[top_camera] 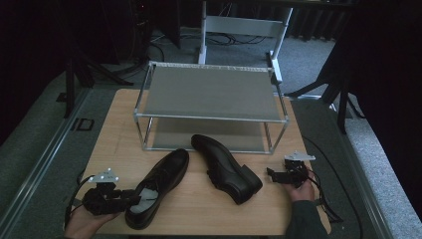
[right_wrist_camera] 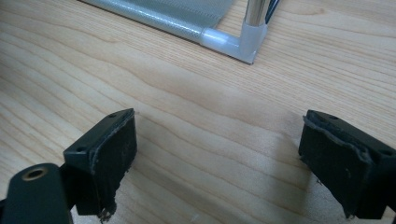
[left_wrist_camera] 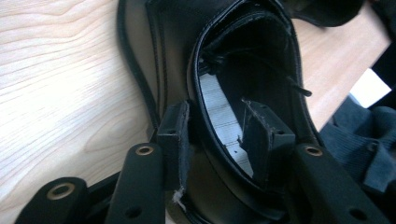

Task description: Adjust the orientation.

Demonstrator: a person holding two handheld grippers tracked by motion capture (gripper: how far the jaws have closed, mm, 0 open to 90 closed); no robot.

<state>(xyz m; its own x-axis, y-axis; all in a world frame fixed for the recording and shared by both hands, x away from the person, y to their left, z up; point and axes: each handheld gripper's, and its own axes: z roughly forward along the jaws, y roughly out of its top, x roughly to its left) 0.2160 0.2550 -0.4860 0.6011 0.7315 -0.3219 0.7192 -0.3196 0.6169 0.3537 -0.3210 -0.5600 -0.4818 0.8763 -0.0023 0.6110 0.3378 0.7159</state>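
Note:
Two black leather dress shoes lie on the wooden table point(top_camera: 199, 214). The left shoe point(top_camera: 158, 191) points away to the right, showing its pale insole. My left gripper point(top_camera: 132, 197) is at its heel. In the left gripper view, the left gripper point(left_wrist_camera: 217, 112) straddles the shoe's collar point(left_wrist_camera: 196, 93), one pad outside and one inside over the insole point(left_wrist_camera: 219, 116), with a gap still visible. The second shoe point(top_camera: 226, 169) lies at the centre, heel toward me. Right of it my right gripper point(top_camera: 271, 173) rests open on bare wood; in its own view the right gripper point(right_wrist_camera: 219, 135) holds nothing.
A two-tier metal shoe rack point(top_camera: 211, 92) stands at the back of the table; its corner post point(right_wrist_camera: 247, 42) is just beyond the right gripper. Dark stands and cables surround the table on the floor. Bare wood lies in front of the shoes.

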